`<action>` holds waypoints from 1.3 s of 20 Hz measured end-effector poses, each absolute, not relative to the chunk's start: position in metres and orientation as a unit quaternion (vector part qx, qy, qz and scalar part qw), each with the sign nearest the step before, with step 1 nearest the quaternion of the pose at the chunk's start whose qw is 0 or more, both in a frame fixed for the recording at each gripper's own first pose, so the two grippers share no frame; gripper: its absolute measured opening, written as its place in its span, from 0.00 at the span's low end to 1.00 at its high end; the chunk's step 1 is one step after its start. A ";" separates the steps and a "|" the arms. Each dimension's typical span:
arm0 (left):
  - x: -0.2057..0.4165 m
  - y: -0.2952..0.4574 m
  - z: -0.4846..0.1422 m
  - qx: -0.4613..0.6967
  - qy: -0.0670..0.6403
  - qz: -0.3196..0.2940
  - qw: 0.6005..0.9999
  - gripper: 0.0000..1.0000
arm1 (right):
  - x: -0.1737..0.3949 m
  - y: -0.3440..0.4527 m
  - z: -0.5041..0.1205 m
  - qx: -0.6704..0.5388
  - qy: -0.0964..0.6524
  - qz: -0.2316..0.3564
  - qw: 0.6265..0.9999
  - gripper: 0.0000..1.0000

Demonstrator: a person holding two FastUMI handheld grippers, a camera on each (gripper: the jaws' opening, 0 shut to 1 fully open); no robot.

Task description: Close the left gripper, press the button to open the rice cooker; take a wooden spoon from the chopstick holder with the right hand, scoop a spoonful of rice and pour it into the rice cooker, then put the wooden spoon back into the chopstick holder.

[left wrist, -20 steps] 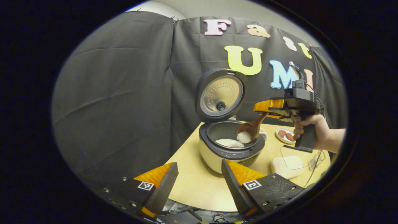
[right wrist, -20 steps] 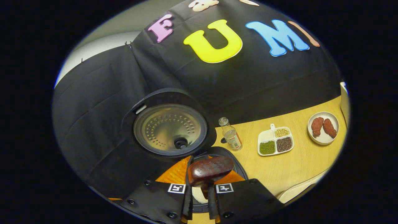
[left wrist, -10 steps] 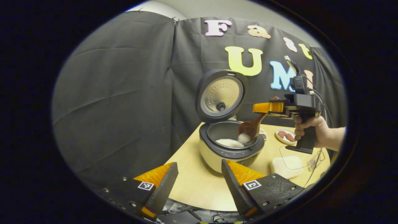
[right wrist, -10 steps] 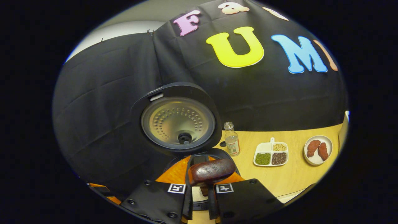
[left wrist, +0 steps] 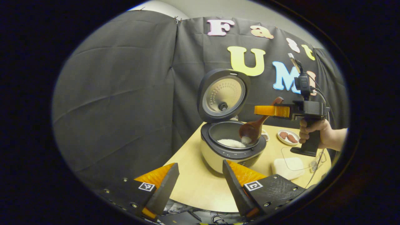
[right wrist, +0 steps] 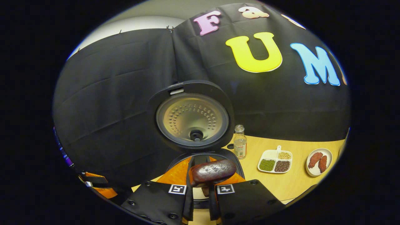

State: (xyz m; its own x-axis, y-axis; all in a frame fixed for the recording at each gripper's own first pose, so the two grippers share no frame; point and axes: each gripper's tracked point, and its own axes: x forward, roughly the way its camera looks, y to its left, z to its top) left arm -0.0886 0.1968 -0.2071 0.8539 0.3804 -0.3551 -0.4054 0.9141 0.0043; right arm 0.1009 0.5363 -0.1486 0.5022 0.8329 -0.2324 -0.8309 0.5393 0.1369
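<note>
The rice cooker (left wrist: 232, 152) stands open on the table, its lid (left wrist: 223, 95) upright and white rice in its pot. The dark wooden spoon (left wrist: 251, 131) hangs bowl-down inside the pot's right side, with a little rice still at its tip. A hand holds my right gripper (left wrist: 271, 110) level above the cooker, shut on the spoon's handle. In the right gripper view the handle's end (right wrist: 213, 171) sticks up between the fingers of the right gripper (right wrist: 200, 187), in front of the lid (right wrist: 192, 117). My left gripper (left wrist: 200, 187) hovers open and holds nothing, short of the cooker.
A small bottle (right wrist: 240, 146), a divided dish of beans (right wrist: 275, 161) and a plate with reddish pieces (right wrist: 318, 162) sit behind and right of the cooker. A clear container of white rice (left wrist: 289, 166) lies at the table's right. The table's rounded edge (left wrist: 200, 203) is close below my left gripper.
The right gripper has risen and levelled out. The spoon tipped steeper and most of its rice dropped into the pot. The left gripper stayed put.
</note>
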 end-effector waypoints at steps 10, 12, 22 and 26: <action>-0.087 0.191 -0.211 -0.037 0.183 0.205 0.961 0.88 | 0.088 0.532 -0.162 -0.078 0.106 0.509 0.851 0.17; -0.088 0.190 -0.211 -0.036 0.183 0.205 0.961 0.88 | 0.090 0.529 -0.165 -0.070 0.121 0.506 0.851 0.22; -0.081 0.170 -0.192 -0.024 0.173 0.191 0.966 0.87 | 0.099 0.511 -0.110 0.074 0.162 0.471 0.864 0.22; -0.063 0.148 -0.180 -0.018 0.163 0.164 0.973 0.88 | 0.109 0.470 -0.087 0.091 0.152 0.444 0.878 0.22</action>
State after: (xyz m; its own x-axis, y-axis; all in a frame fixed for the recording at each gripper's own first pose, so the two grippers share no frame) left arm -0.0635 0.1479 -0.1803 0.8929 0.3134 -0.3232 -0.3249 0.9455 0.0192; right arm 0.1092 0.4702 -0.0866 0.5591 0.8081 -0.1855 -0.7526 0.5885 0.2955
